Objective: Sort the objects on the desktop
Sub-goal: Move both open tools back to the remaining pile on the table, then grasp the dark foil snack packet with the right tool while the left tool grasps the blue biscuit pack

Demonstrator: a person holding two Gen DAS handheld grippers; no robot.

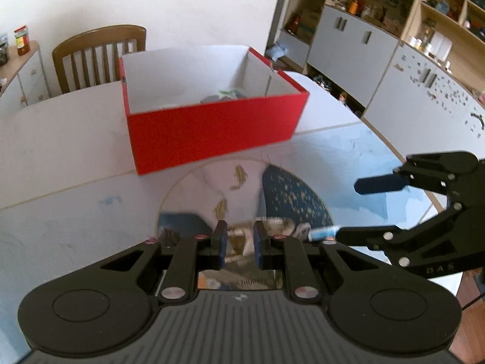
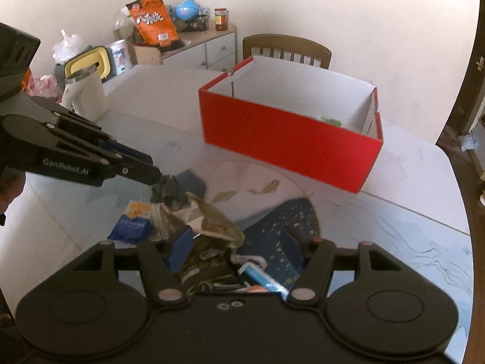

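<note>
A red box (image 1: 212, 127) with a white inside stands on the table ahead, also in the right wrist view (image 2: 288, 142); some items lie in its far corner. My left gripper (image 1: 239, 244) is shut on a crumpled foil snack wrapper (image 2: 200, 221) and lifts it off the table; it also shows in the right wrist view (image 2: 160, 180). My right gripper (image 2: 236, 251) is open above a dark crumpled packet (image 2: 209, 270) and a blue-and-white tube (image 2: 263, 279); it also shows in the left wrist view (image 1: 360, 209). A blue and orange packet (image 2: 133, 224) lies beside the wrapper.
A white kettle (image 2: 86, 97) stands at the table's far left. A wooden chair (image 1: 97, 54) is behind the box. A side cabinet (image 2: 194, 45) carries snack bags and jars. Shelves and cupboards (image 1: 379, 39) line the right wall. The table edge (image 1: 403, 157) curves at right.
</note>
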